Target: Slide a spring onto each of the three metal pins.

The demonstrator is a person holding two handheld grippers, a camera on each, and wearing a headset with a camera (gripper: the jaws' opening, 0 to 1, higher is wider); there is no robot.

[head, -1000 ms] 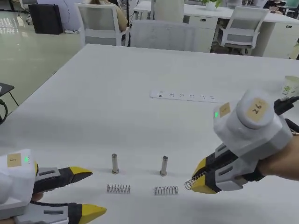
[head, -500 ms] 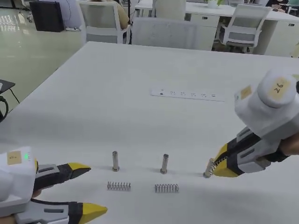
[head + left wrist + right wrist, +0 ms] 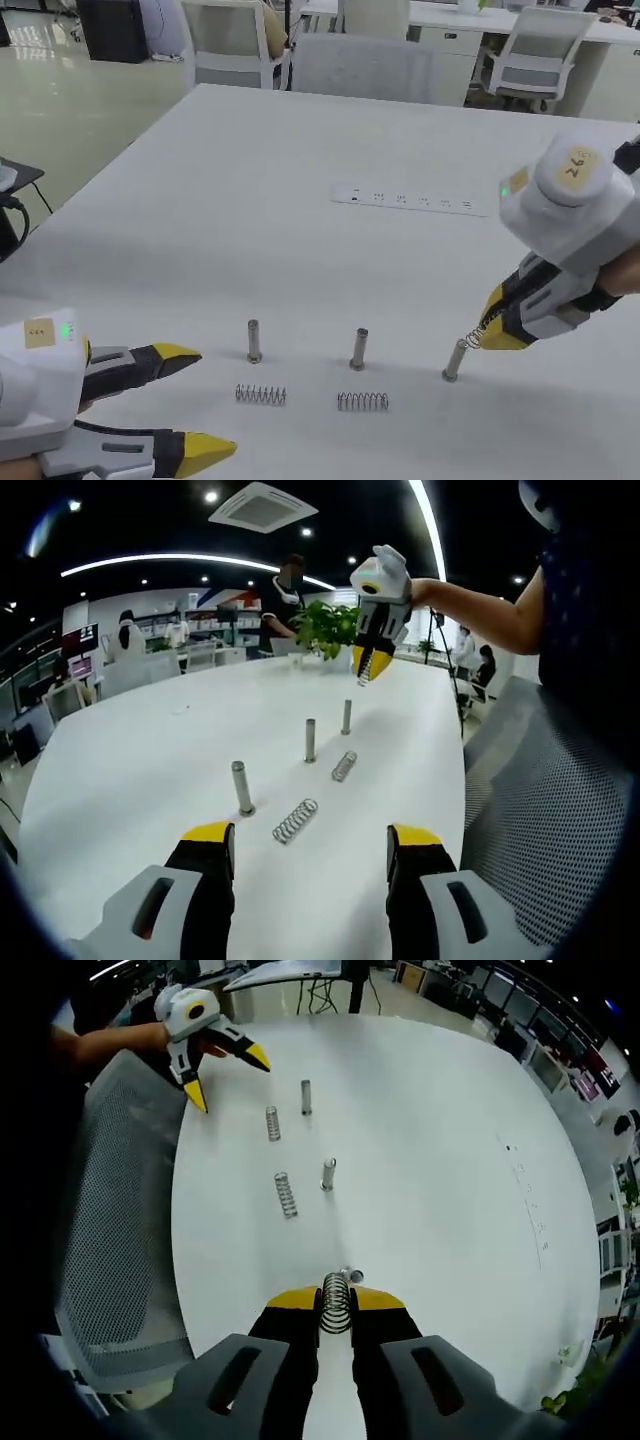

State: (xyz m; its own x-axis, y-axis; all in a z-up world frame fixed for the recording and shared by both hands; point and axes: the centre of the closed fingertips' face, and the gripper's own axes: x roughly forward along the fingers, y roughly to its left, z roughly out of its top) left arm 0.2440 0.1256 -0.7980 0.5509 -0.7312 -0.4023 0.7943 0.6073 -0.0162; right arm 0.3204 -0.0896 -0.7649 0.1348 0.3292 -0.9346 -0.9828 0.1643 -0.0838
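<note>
In the head view, the left gripper (image 3: pixel 212 402) is cut off by the left and bottom edges, and the writing on its label (image 3: pixel 40 333) is too small to be read. The right gripper (image 3: pixel 484 336) and the hand (image 3: pixel 624 275) holding it are cut off by the right edge. The spring (image 3: pixel 472 339) clamped in it is largely covered by the jaws. In the right gripper view, 1 pin (image 3: pixel 351 1276) is mostly hidden behind that spring (image 3: pixel 336 1303); contact between them cannot be judged. The sockets of the power strip (image 3: pixel 412 202) are too small to be made out.
</note>
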